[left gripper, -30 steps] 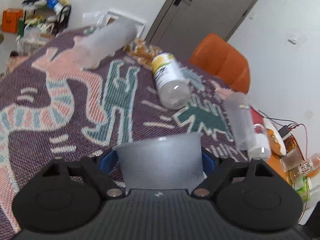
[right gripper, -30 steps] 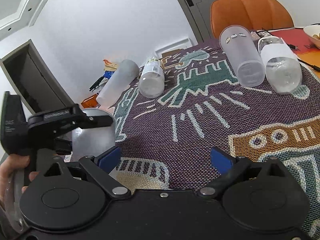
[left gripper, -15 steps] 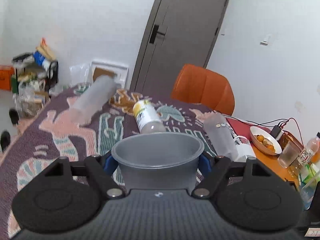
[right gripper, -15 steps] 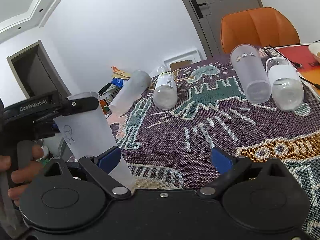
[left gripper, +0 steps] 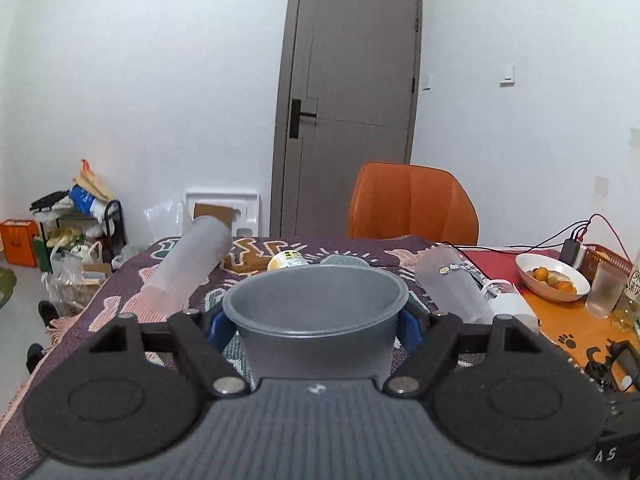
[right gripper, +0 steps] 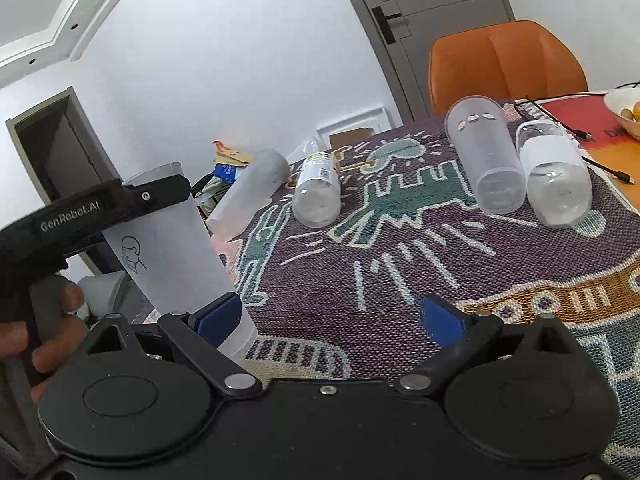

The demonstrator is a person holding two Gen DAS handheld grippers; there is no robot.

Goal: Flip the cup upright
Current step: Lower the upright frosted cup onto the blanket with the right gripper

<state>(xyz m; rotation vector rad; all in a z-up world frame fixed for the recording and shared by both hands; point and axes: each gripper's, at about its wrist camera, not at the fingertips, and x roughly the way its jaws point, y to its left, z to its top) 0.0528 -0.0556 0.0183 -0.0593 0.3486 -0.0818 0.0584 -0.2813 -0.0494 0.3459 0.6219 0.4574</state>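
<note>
My left gripper is shut on a frosted plastic cup, mouth up, blue pads against its sides near the rim. In the right wrist view the same cup stands upright at the left, a small face drawing on its side, its base at the patterned tablecloth; whether it touches is hidden. The left gripper clamps it near the top. My right gripper is open and empty, low over the cloth, just right of the cup.
Several cups and bottles lie on their sides further back: a frosted cup, a yellow-labelled bottle, a clear cup, a white-labelled bottle. An orange chair stands behind. A fruit bowl and a glass sit right.
My left gripper has turned the cup from lying tilted to upright, mouth up, and the view rose from the cloth to the room. The right gripper stayed open, nearly still.
</note>
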